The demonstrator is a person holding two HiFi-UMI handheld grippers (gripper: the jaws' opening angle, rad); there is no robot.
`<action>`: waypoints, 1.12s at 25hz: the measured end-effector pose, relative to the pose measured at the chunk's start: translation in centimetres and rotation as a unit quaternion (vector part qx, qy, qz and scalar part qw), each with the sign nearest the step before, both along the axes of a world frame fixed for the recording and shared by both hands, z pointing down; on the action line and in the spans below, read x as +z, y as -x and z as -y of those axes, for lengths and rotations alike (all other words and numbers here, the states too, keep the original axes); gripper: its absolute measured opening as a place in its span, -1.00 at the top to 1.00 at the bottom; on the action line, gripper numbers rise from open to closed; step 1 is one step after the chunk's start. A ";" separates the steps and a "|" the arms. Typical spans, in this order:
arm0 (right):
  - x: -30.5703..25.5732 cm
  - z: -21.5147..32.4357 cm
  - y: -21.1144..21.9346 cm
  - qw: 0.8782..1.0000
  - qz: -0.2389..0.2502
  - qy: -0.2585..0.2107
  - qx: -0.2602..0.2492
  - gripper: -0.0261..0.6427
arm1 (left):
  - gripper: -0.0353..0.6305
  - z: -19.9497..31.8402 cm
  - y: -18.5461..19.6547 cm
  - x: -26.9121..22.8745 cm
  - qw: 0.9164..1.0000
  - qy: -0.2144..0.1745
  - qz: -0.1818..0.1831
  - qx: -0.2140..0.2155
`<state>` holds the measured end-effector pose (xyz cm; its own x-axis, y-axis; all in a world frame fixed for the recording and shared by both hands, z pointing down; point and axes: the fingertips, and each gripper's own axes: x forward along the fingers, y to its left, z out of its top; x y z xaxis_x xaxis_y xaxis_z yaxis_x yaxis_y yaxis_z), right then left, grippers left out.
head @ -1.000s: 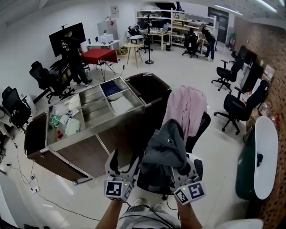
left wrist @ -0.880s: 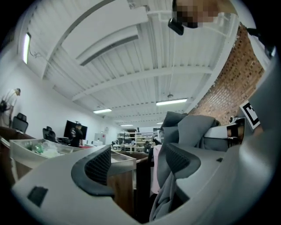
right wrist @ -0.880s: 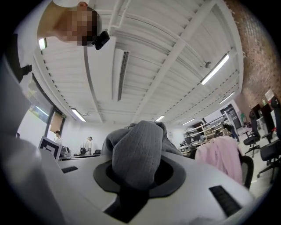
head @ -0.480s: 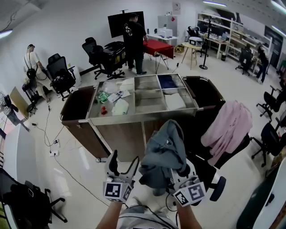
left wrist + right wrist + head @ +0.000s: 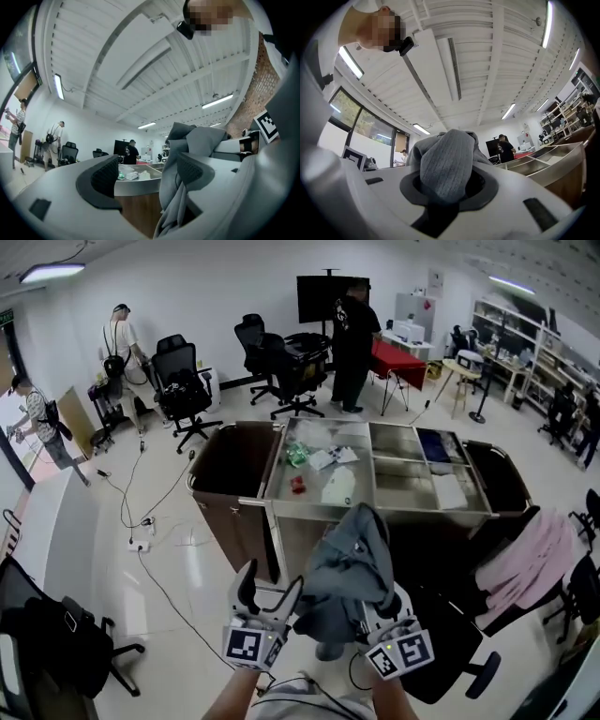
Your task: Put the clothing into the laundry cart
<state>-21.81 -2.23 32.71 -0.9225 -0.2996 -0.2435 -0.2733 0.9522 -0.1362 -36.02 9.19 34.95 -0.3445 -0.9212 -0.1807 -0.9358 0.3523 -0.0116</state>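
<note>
Right gripper view | right claw (image 5: 449, 188) clamps ribbed grey knit garment (image 5: 446, 157)

- No word, brand or number can be read in any view
- The left gripper (image 5: 272, 583) and right gripper (image 5: 449, 185): each cube (image 5: 251, 646) bears black-and-white square markers (image 5: 246, 645), code patterns, not letters
- A green sign (image 5: 5, 317) high on the left wall: perhaps an exit sign, too small to read
- The black shirt (image 5: 349, 320) of the person by the screen: pale print, blurred
</note>
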 end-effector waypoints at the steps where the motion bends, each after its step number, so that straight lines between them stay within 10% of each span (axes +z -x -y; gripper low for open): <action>1: 0.0 -0.5 1.6 1.000 -0.001 0.000 -0.005 0.57 | -0.24 -0.9 1.5 -0.1 1.000 -0.002 0.000 -0.009; 17: -1.1 -4.6 21.7 0.988 0.012 0.000 -0.154 0.57 | -0.24 -10.1 17.1 -0.4 0.987 -0.020 -0.026 -0.155; 28: -5.1 0.9 34.0 0.967 0.071 -0.012 -0.243 0.57 | -0.24 -5.6 26.3 -3.0 0.973 -0.035 0.001 -0.229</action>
